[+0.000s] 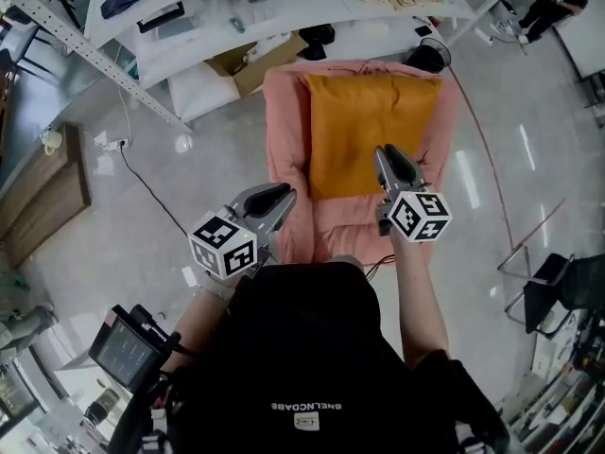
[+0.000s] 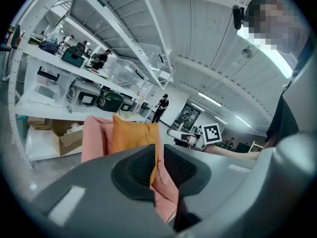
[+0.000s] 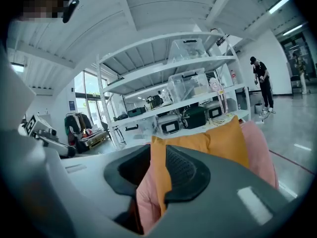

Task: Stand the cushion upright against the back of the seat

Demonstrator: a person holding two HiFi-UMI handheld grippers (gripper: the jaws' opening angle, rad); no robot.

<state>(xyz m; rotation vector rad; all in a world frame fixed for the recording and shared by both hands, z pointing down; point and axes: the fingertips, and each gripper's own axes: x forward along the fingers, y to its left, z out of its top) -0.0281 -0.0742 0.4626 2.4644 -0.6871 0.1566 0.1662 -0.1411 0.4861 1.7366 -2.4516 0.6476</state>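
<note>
An orange cushion stands upright against the back of a pink armchair. My right gripper hovers in front of the cushion's lower right part, jaws a narrow gap apart with nothing between them. My left gripper hangs off the chair's front left corner, also slightly open and empty. In the left gripper view the cushion and chair show beyond the jaws of the left gripper. The right gripper likewise frames the distant cushion and the chair.
White shelving with equipment runs behind the chair, with a cardboard box and a white bag beneath it. A cable trails across the floor at left. A black chair stands at right. A person stands far off.
</note>
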